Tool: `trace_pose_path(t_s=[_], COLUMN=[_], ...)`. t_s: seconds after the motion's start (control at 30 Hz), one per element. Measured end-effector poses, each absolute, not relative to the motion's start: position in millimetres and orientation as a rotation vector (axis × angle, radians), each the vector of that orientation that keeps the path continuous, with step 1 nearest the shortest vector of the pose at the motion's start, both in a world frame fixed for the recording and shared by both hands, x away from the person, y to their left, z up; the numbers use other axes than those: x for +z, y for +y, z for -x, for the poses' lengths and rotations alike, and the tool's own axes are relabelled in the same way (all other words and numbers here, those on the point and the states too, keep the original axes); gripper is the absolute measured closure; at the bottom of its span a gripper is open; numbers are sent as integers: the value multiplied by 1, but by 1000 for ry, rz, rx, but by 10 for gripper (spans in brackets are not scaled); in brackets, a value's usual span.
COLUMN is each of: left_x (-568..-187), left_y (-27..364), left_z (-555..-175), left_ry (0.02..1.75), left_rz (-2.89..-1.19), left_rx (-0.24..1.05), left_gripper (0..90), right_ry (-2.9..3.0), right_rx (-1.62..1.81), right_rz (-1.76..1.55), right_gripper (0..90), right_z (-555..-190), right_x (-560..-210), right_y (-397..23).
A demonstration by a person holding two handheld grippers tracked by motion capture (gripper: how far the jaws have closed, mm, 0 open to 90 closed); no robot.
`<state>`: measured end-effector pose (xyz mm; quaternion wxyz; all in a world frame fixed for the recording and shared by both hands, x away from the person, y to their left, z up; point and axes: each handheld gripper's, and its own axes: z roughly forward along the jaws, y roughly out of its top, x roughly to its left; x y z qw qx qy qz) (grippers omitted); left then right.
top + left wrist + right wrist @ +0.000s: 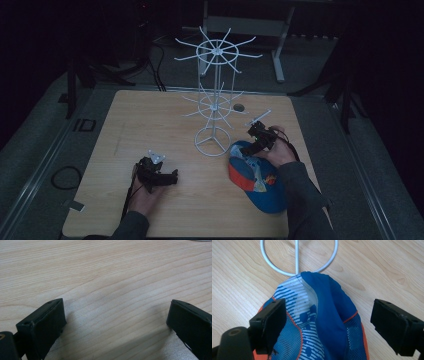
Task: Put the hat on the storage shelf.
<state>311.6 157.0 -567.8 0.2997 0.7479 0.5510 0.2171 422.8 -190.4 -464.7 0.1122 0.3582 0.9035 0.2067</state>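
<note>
A blue and orange cap lies on the near right part of the wooden tabletop, its far edge touching the ring base of a white wire rack that stands mid-table. The right tool hangs just over the cap's far end, jaws spread wide on either side of the crumpled blue fabric, gripping nothing. Over at near left, the left tool rests low on bare wood, jaws wide apart, nothing between them.
</note>
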Motion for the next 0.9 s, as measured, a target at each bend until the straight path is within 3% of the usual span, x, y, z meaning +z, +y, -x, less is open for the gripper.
trace_pose_path(t_s=[0.9], left_x=[-568], left_y=[156], left_z=[-312], left_ry=[1460], left_rz=[-1986], left_rx=[574], left_gripper=[24], right_ry=[2718], right_rx=[585], right_rz=[-1043], right_gripper=[134], right_z=[-438], right_x=[-471], right_y=[-161])
